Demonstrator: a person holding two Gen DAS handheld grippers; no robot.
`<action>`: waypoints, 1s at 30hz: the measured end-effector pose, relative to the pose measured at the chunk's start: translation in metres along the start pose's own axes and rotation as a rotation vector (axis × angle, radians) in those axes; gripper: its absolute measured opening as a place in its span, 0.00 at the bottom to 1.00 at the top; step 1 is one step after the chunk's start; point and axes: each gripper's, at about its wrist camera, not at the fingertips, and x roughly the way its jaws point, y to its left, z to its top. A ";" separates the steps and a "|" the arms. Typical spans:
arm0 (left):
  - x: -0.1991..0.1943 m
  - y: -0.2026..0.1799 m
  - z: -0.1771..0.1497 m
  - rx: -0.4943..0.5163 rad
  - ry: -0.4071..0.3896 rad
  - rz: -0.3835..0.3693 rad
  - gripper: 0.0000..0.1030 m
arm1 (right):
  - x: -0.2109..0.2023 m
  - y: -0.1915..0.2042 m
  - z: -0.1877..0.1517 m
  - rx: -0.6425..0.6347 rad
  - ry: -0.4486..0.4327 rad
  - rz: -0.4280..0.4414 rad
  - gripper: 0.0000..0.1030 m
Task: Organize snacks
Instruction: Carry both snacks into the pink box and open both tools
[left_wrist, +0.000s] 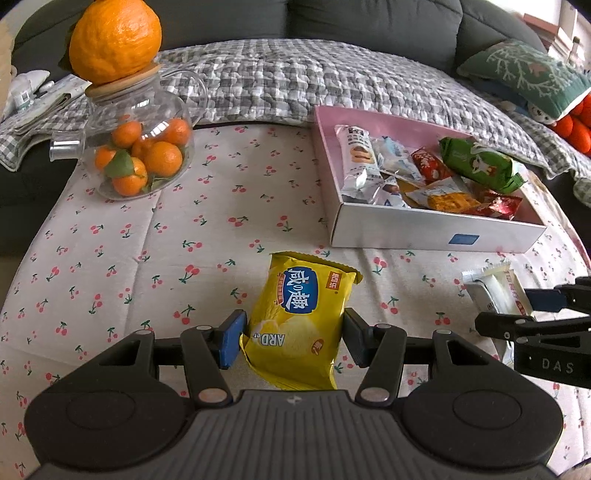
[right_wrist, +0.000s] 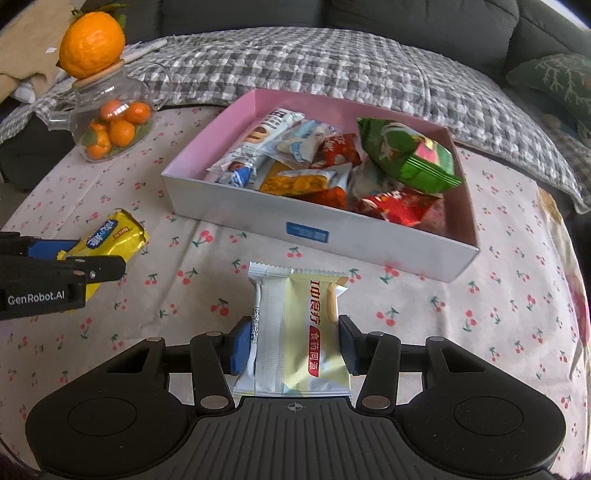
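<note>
Gripping the yellow snack packet (left_wrist: 295, 325) between both pads of the left gripper (left_wrist: 293, 338), above the cherry-print tablecloth (left_wrist: 147, 258). Pinching the cream-and-silver snack packet (right_wrist: 295, 332) in the right gripper (right_wrist: 293, 345) in the same way. Lying just beyond: the pink-lined box (right_wrist: 258, 218) filled with mixed snacks (right_wrist: 332, 162). Standing far left: a glass jar (left_wrist: 140, 147) of small oranges, carrying one big orange (left_wrist: 114, 37) on its lid.
</note>
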 end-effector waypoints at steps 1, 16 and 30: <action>-0.001 0.000 0.001 -0.004 -0.001 -0.002 0.51 | -0.002 -0.002 -0.001 0.006 0.004 0.002 0.46; -0.023 -0.015 0.018 -0.052 -0.055 -0.052 0.50 | -0.023 -0.029 0.002 0.147 0.039 0.044 0.46; -0.023 -0.040 0.062 -0.058 -0.090 -0.095 0.50 | -0.052 -0.067 0.040 0.278 -0.020 0.121 0.46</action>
